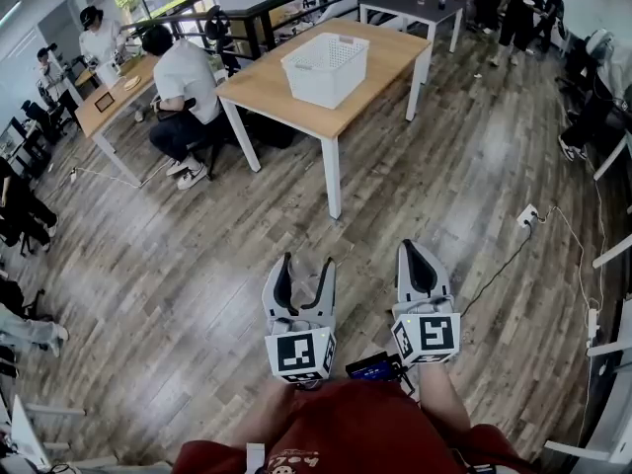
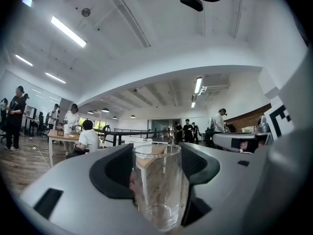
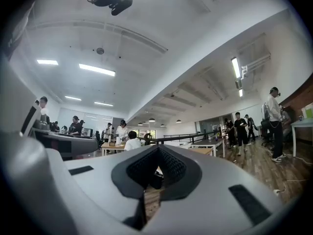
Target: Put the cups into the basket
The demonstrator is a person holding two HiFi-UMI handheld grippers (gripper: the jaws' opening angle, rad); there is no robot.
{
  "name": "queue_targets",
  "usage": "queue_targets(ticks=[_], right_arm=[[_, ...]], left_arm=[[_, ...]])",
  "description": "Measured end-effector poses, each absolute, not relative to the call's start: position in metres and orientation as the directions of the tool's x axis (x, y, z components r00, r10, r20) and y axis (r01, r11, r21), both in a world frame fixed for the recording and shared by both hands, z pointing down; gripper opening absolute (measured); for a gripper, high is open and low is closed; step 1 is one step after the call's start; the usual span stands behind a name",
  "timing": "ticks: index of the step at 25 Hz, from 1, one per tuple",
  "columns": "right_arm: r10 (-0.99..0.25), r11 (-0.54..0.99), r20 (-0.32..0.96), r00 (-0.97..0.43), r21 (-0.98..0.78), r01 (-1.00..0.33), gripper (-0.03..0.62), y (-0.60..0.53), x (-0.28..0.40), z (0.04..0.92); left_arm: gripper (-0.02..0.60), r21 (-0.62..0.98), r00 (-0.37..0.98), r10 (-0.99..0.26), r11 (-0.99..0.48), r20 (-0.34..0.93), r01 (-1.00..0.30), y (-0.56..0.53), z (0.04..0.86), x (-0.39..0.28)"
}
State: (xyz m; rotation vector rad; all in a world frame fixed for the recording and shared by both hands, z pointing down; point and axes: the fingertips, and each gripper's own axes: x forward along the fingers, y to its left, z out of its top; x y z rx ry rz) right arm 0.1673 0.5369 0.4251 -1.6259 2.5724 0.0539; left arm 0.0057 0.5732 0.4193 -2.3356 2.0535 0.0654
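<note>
Bystanders working around office, wooden table (image 1: 259, 85) standing on plank floor (image 1: 188, 255).
Person in white shirt (image 1: 185, 75) sitting beside table; others (image 1: 517, 8) standing far back; power strip (image 1: 527, 215) lying on floor.

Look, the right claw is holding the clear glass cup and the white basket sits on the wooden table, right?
Not quite. The left claw holds the clear glass cup, as the left gripper view shows. The right claw is shut with nothing in it. The white basket does sit on the wooden table.
</note>
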Motion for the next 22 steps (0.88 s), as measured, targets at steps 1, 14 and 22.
queue_targets(ticks=[1,14,22], right_arm=[[-0.900,0.428,-0.101,-0.424,-0.023,-0.903,0.008,0.533,0.171,0.427],[-0.902,0.429,-0.084,-0.423,-0.069,-0.901,0.009,0.517,0.203,0.437],[-0.899,0.433,-0.089,-0.430,-0.027,-0.901,0.009,0.479,0.184,0.441]], left_arm=[[0.291,0.004,0.130,-0.990,-0.130,-0.052,-0.991,0.569,0.420,0.009],[0.291,0.046,0.140,-0.989,-0.142,-0.039,-0.989,0.552,0.421,0.037],[0.291,0.063,0.168,-0.985,-0.171,-0.043,-0.983,0.508,0.433,0.025]])
